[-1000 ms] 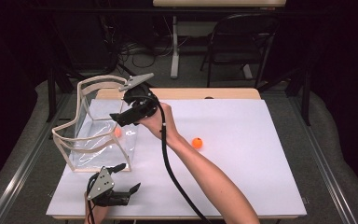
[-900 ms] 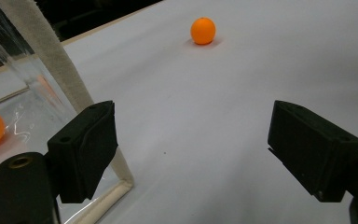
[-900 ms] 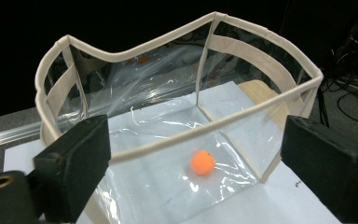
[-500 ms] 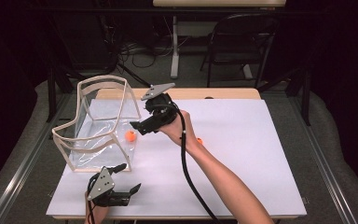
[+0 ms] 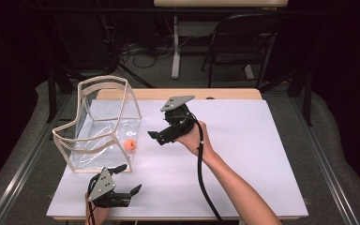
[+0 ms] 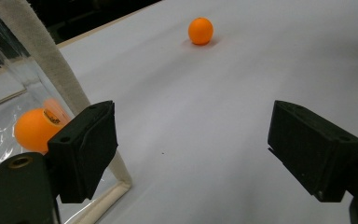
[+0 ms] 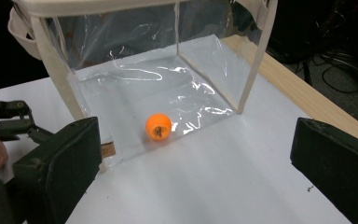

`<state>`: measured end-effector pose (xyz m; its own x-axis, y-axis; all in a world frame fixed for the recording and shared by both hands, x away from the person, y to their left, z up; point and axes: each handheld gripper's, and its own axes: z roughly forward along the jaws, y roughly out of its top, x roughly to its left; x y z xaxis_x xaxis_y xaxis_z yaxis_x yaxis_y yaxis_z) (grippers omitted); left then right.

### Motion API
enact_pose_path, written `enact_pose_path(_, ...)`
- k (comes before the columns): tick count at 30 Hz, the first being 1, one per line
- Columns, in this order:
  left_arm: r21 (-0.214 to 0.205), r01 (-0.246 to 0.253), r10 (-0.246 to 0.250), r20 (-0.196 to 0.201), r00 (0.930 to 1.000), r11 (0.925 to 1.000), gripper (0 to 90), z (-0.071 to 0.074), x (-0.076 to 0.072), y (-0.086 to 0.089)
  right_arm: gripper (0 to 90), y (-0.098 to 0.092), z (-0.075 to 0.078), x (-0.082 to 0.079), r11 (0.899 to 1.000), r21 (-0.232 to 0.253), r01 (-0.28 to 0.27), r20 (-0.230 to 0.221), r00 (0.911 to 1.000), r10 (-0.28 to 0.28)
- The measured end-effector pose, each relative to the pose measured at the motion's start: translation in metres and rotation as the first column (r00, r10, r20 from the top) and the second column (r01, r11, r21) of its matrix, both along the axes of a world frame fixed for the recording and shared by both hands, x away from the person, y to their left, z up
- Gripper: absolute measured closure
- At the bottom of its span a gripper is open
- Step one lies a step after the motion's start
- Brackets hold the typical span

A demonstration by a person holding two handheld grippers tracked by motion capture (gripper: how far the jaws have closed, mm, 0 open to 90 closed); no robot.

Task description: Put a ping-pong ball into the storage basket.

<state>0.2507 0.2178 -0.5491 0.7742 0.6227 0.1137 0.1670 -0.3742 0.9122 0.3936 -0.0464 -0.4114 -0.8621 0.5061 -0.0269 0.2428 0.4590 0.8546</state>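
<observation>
- A white table [image 5: 262, 140] fills mid-frame.
- One orange ball [image 5: 130, 145] lies inside the clear bag [image 5: 104, 124], left of centre.
- The right gripper [image 5: 155, 137], jaws just spread wide and empty, hangs beside it.
- The left gripper [image 5: 130, 178] is wide and empty, lower left.
- Next, probably: fetch the second ball [image 6: 200, 31].

Open left claw [image 6: 191, 154] low over white table [image 6: 205, 107] — one orange ball [image 6: 200, 31] far off, another [image 6: 35, 129] seemingly inside clear bag [image 6: 9, 93].

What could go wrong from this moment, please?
1. The second orange ball lies loose on the smooth white table; a nudge might roll it away.
2. The right gripper, jaws just opened and empty, hangs near the clear bag; brushing its soft wall could tip it and shift the ball inside.
</observation>
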Motion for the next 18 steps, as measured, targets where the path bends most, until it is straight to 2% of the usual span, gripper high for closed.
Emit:
enact_pose_path(6, 0.0, -0.003, 0.003, -0.002, 1.0, 1.0, 15.7, 0.0, 0.0, 0.0, 1.2, -0.019, -0.011, -0.005, 1.0, 0.004, 0.019, -0.018, 0.9997, -0.019)
enact_pose_path(11, 0.003, 0.0, 0.0, -0.003, 1.0, 1.0, 15.8, 0.0, 0.0, 0.0, 1.5, -0.03, -0.022, -0.01, 0.999, -0.024, 0.031, -0.006, 0.9995, -0.032)
enact_pose_path(18, 0.004, -0.002, 0.002, -0.001, 1.0, 1.0, 15.7, 0.0, 0.0, 0.0, 0.6, -0.046, -0.034, -0.016, 0.998, -0.023, 0.053, -0.015, 0.9984, -0.054)
